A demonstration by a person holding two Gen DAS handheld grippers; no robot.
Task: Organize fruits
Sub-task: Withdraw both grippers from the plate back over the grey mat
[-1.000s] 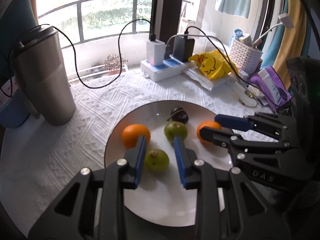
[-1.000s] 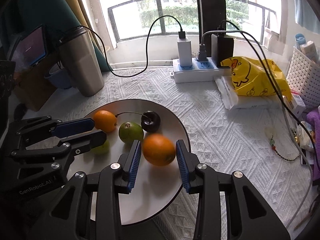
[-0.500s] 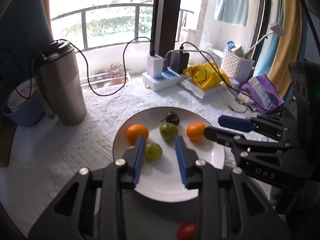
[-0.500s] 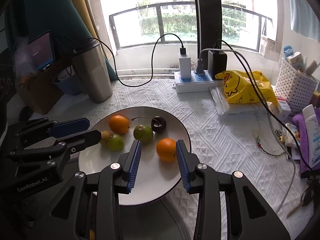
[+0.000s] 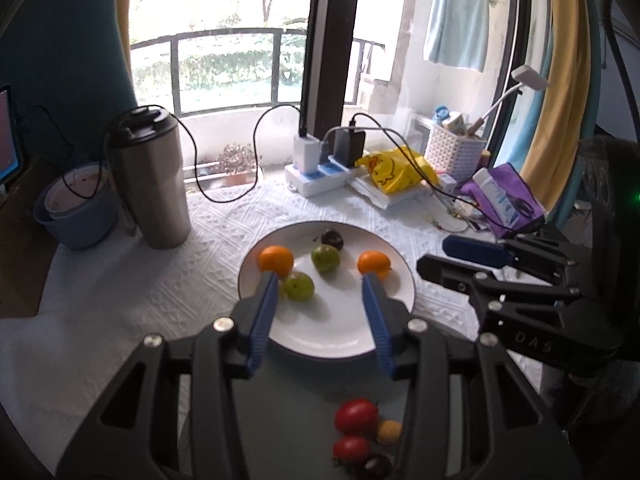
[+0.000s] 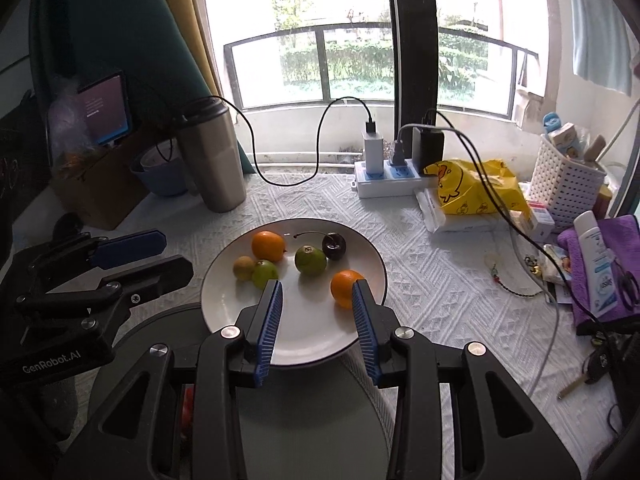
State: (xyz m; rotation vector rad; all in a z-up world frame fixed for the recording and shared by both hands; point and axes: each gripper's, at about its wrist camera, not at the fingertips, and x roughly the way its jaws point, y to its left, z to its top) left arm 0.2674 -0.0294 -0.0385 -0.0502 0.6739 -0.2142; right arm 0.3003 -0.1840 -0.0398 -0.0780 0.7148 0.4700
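Observation:
A white plate (image 5: 332, 332) (image 6: 316, 340) holds two oranges (image 5: 275, 260) (image 5: 373, 264), two green fruits (image 5: 300, 286) (image 5: 325, 258), a dark cherry (image 5: 333, 238) and a small yellowish fruit (image 6: 244, 267). A grey plate (image 5: 288, 412) nearer me holds two red tomatoes (image 5: 356, 416), a small yellow fruit (image 5: 389, 431) and a dark fruit. My left gripper (image 5: 320, 284) is open and empty, above the white plate's near edge. My right gripper (image 6: 316, 288) is open and empty, beside one orange (image 6: 345, 287).
A steel tumbler (image 5: 150, 176) and a blue bowl (image 5: 76, 216) stand at the left. A power strip with chargers (image 5: 320, 170), a yellow bag (image 5: 394, 170), a white basket (image 5: 454, 146) and a purple pouch (image 5: 504, 204) crowd the back right.
Both grippers have pulled back and up from the white plate, empty. The oranges and green fruits stay on the plate. The grey plate with tomatoes has come into view.

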